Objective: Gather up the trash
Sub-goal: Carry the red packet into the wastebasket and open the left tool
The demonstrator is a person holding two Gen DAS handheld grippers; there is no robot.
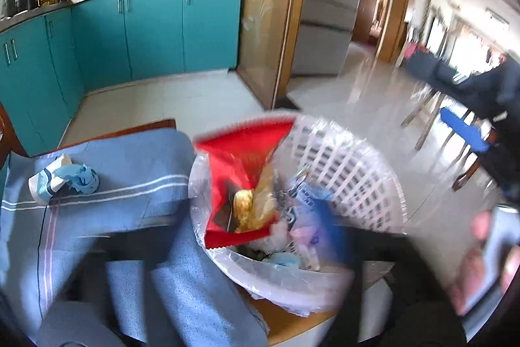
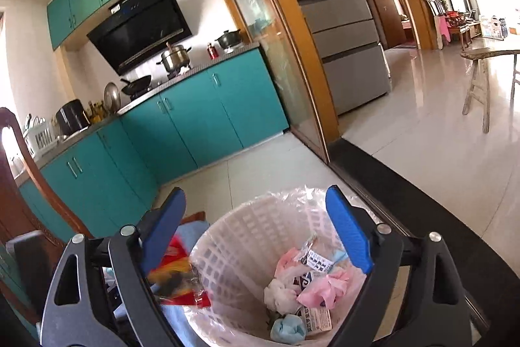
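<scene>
I am looking out over a kitchen: teal cabinets [image 2: 208, 116] are running across the left half of my right view, with a grey fridge [image 2: 341, 31] standing in the upper middle and a pale tiled floor [image 2: 422, 145] spreading to the right. A blue striped cloth [image 1: 123, 184] is lying across the lower left of my left view, covering the tabletop. The white lattice basket [image 2: 234, 236] with its clear liner is sitting at the lower middle of both views, just beside the cloth. My right gripper [image 2: 256, 230] is filling the bottom of its own view, its blue pads [image 2: 349, 230] standing wide apart on either side of the basket's far rim, with nothing between them. My left gripper [image 1: 227, 243] is showing only as dark blurred bars across the bottom of its view; its fingers are spread wide and are pressing on nothing. A red snack wrapper [image 1: 240, 178] is hanging over the near left edge of the basket in the left view, clear of both tongs, and I cannot tell whether it is touching the rim. In the right view it is showing as a red and yellow smear at the lower left, beside the basket. Inside the basket, pink [image 2: 325, 285], white and light blue scraps and a printed packet are lying in a heap. A small crumpled blue scrap [image 1: 81, 179] is resting on the cloth at the left of the left view, against a white and blue packet.
</scene>
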